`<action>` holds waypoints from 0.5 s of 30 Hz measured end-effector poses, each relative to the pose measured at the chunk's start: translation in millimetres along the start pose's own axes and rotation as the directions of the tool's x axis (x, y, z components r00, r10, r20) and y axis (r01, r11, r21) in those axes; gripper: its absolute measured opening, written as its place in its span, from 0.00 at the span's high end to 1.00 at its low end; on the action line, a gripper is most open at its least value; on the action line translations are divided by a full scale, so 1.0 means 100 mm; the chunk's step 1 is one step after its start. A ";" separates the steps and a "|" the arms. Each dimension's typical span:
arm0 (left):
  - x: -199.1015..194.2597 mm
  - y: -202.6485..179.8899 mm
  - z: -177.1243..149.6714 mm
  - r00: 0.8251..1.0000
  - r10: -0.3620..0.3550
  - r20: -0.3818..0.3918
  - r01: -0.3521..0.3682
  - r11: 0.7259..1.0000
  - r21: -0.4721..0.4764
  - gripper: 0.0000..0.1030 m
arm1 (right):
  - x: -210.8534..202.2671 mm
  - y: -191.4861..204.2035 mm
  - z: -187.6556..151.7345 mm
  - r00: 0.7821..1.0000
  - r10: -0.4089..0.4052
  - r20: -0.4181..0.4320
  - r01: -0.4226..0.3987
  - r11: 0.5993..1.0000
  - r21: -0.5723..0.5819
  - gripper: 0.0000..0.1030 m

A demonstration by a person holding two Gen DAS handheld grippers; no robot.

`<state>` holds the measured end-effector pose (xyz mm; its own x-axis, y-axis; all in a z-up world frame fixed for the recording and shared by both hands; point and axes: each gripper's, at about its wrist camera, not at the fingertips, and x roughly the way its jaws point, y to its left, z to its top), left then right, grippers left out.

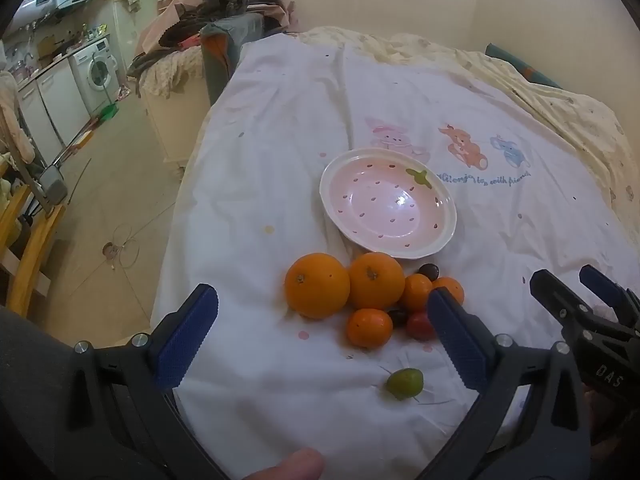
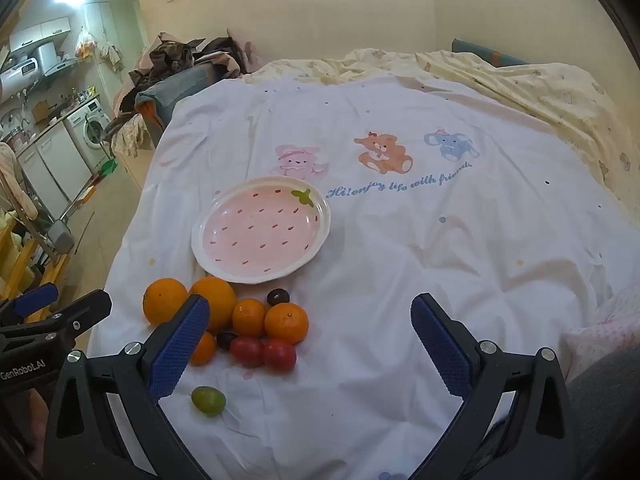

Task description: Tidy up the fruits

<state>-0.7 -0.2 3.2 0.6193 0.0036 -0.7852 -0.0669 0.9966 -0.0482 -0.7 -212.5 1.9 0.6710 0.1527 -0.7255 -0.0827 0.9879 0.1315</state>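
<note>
A pink strawberry-pattern plate (image 1: 440, 240) (image 2: 224, 268) lies empty on the white bedsheet. In front of it is a cluster of fruit: two large oranges (image 1: 317, 290) (image 2: 165, 300), several small mandarins (image 1: 369, 328) (image 2: 286, 322), red tomatoes (image 2: 279, 354) (image 1: 420, 325) and dark grapes (image 2: 277, 297). A green fruit (image 1: 404, 382) (image 2: 208, 400) lies apart, nearer me. My left gripper (image 1: 324, 336) is open and empty, just short of the cluster. My right gripper (image 2: 311, 342) is open and empty, to the right of the fruit; it also shows in the left wrist view (image 1: 568, 284).
The bed's left edge (image 1: 176, 240) drops to a tiled floor. A yellow quilt (image 2: 540, 92) is bunched at the back right. Clothes are piled on a chair (image 1: 224, 20) behind the bed. A washing machine (image 1: 98, 68) stands far left.
</note>
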 end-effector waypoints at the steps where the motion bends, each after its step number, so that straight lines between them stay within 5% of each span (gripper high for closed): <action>1: 0.00 0.00 0.00 1.000 -0.001 -0.004 0.001 1.000 0.004 0.00 | 0.00 0.00 0.00 1.000 -0.001 -0.001 0.001 1.000 0.001 0.00; 15: 0.01 -0.02 -0.01 1.000 0.004 -0.004 -0.004 0.998 0.065 0.00 | 0.00 0.04 -0.08 1.000 -0.031 0.001 0.031 0.998 -0.053 0.00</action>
<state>-0.7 -2.0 1.8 0.6158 0.0076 -0.7879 -0.0182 0.9998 -0.0045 -6.9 -207.8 -3.5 0.6741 0.1222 -0.7284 -0.1011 0.9922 0.0729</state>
